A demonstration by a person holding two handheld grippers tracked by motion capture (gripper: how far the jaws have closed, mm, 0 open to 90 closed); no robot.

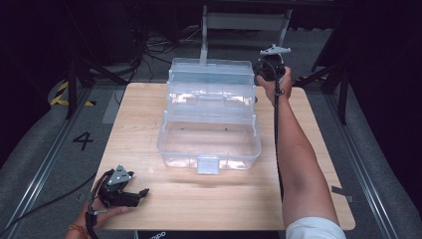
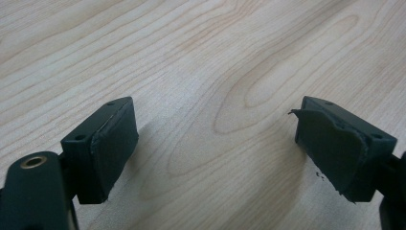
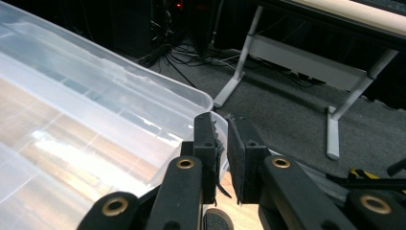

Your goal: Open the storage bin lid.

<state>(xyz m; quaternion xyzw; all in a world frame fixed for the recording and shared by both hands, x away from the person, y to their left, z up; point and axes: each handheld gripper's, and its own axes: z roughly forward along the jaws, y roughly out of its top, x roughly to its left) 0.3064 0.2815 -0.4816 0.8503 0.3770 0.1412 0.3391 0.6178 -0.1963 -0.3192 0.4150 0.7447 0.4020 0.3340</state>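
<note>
Flanking clear storage box [image 1: 209, 122]: right claw [image 1: 268, 67] behind, left claw [image 1: 142, 193] before.

A black numeral "4" [image 1: 83, 141] is painted on the grey floor [image 1: 45, 149] just left of the tabletop [image 1: 144, 134]; nothing else is legible.

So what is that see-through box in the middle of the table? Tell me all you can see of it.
The clear plastic box stands opened out on the wooden table, its tiers stepped back toward the far edge. The deep bottom tub looks empty and has a latch flap at its front. Its lid is raised at the back. The right gripper sits at its far right corner, jaws nearly shut on the rim there.
</note>
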